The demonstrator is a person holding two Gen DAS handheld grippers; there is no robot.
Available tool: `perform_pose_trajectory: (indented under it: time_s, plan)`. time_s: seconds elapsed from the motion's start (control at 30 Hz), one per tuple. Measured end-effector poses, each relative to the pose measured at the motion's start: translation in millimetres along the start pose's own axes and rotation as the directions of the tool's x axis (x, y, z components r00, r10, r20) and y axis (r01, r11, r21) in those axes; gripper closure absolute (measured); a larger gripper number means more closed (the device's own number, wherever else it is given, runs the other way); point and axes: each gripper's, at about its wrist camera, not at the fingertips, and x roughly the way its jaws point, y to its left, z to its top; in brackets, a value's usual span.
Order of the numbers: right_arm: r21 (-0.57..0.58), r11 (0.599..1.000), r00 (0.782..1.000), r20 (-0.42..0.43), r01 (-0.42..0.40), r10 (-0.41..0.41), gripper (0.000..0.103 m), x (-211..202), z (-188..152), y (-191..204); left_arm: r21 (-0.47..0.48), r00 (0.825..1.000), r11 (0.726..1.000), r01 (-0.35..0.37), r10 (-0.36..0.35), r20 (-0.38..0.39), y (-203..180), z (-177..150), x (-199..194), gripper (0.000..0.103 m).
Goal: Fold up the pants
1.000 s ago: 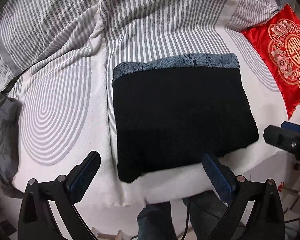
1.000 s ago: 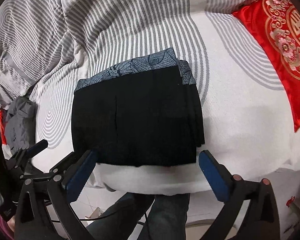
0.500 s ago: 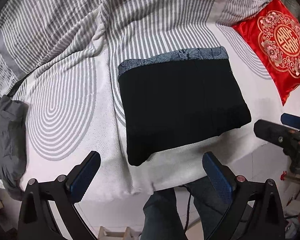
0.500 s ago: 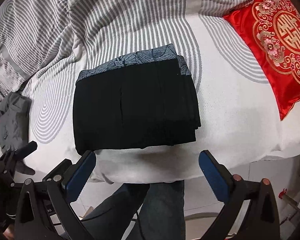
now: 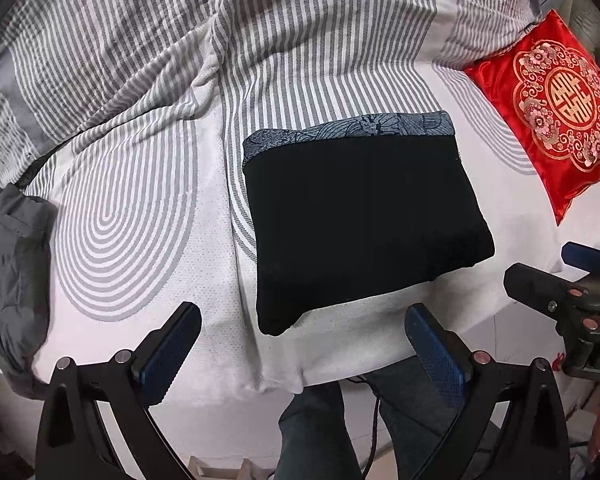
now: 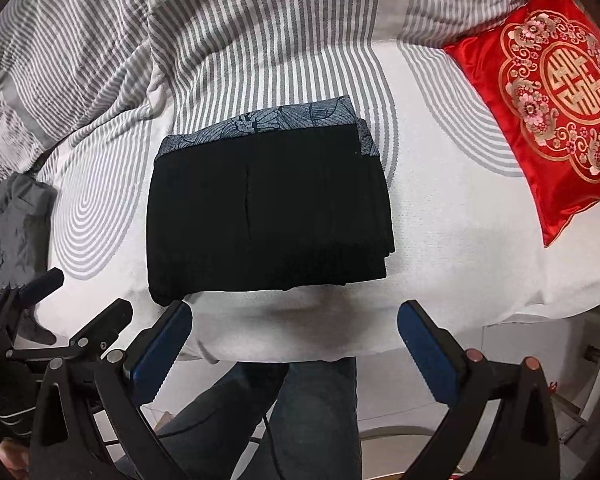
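Observation:
The black pants (image 5: 360,220) lie folded into a compact rectangle on the bed, with a blue-grey patterned waistband along the far edge. They also show in the right wrist view (image 6: 268,216), with stacked layers at the right side. My left gripper (image 5: 300,344) is open and empty, held back from the pants' near edge, over the bed's front edge. My right gripper (image 6: 296,340) is open and empty, also back from the pants at the bed's front edge. Each gripper shows at the side of the other's view.
A red embroidered cushion (image 5: 552,108) lies at the right on the bed (image 5: 120,208). A grey garment (image 5: 8,264) lies crumpled at the left edge. A striped grey-white blanket (image 5: 260,32) is bunched behind. The person's jeans-clad legs (image 6: 308,408) stand below the bed edge.
Both grippers have pulled back and up from the folded pants, which now look smaller and farther away. The pants have not moved.

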Motion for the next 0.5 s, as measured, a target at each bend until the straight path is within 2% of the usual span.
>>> perform_pose_trajectory:
  time_s: [0.5]
  plan:
    - [-0.011, 1.0, 1.0, 0.016, 0.025, -0.025, 0.0, -8.9, -0.1, 4.1, 0.0, 1.0, 1.0, 0.016, -0.016, 0.023, -0.4, -1.3, -6.3, 0.001]
